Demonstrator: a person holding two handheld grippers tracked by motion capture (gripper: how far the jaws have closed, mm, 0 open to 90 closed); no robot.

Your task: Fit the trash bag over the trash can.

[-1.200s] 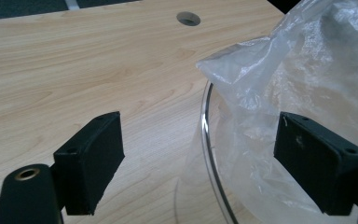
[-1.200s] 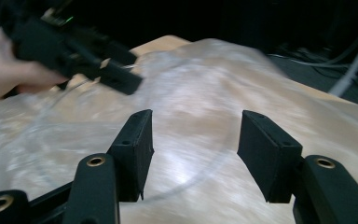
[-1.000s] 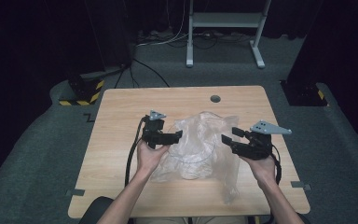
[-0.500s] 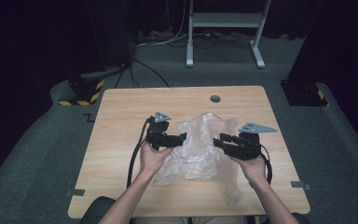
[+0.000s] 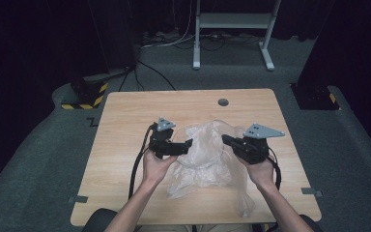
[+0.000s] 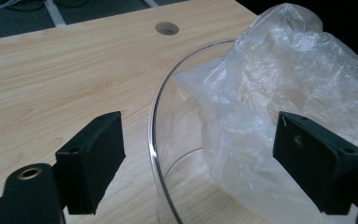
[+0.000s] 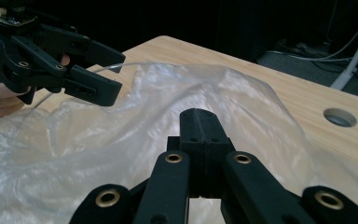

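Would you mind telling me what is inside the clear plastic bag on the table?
Through the plastic bag, the left gripper view shows the curved rim of a clear round container with film draped into it. Nothing else shows through; the crumpled folds hide the container's far side and its base.

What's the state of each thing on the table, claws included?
Bag: crumpled, lying on the table.
Clear container: rim against the bag, between the left claw's jaws.
Left claw: open, pads pressing on nothing.
Right claw: shut, jaws have just been closing at the bag's edge; can't tell if film is pinched.
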